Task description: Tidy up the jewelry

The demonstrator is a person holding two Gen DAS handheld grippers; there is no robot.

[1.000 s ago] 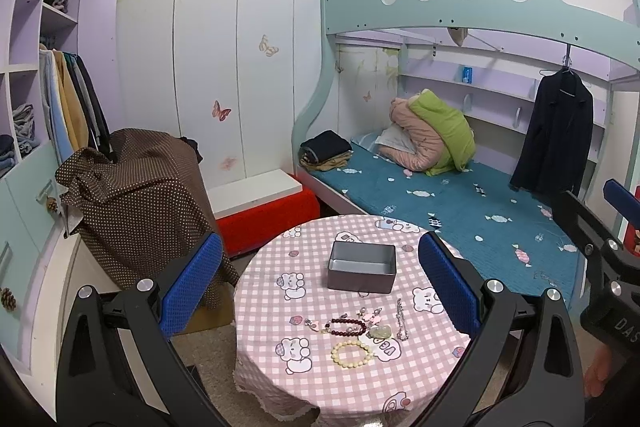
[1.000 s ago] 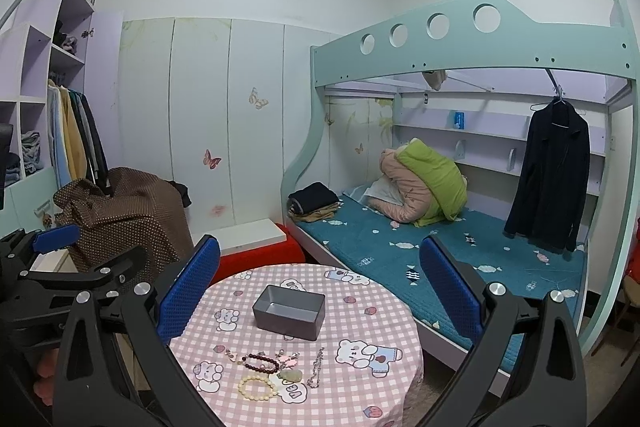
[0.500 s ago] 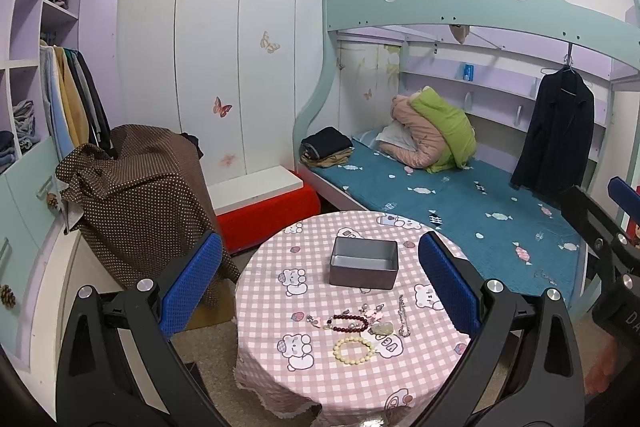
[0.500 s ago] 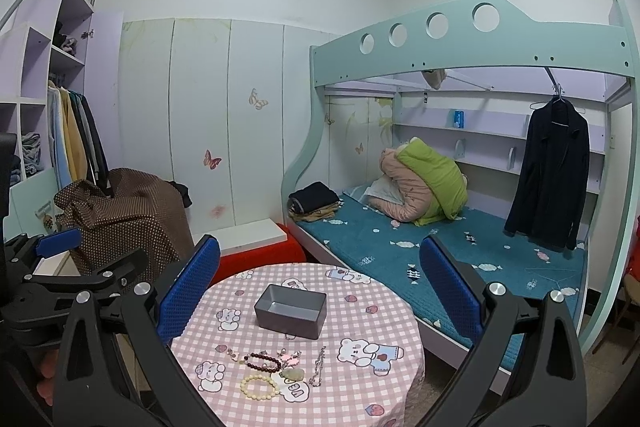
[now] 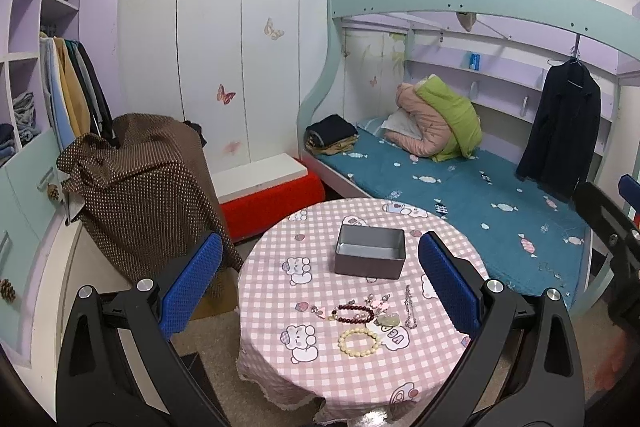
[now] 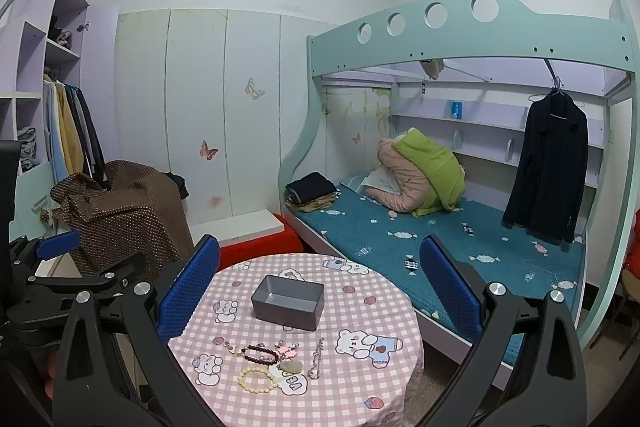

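A round table (image 5: 272, 311) (image 6: 360, 379) with a pink checked cloth holds an empty grey box (image 5: 370, 257) (image 6: 288, 302). In front of the box lie a dark red bead bracelet (image 5: 356, 313) (image 6: 262, 354), a cream bead bracelet (image 5: 359, 341) (image 6: 257, 379), a pale green pendant (image 5: 389, 319) (image 6: 291, 367), a silver chain (image 5: 410, 307) (image 6: 316, 358) and small pink charms (image 5: 380, 303) (image 6: 288, 347). My left gripper (image 5: 318, 281) is open and empty, above and short of the table. My right gripper (image 6: 320, 285) is also open and empty, back from the table.
A bunk bed (image 5: 460, 195) with a teal mattress stands behind and right of the table. A brown dotted cloth (image 5: 148, 187) covers something to the left. A red bench (image 5: 272, 195) sits behind. A wardrobe (image 5: 32, 99) lines the left wall.
Both grippers have drifted slightly; the table sits a little lower in both views. Nothing on the table has moved.
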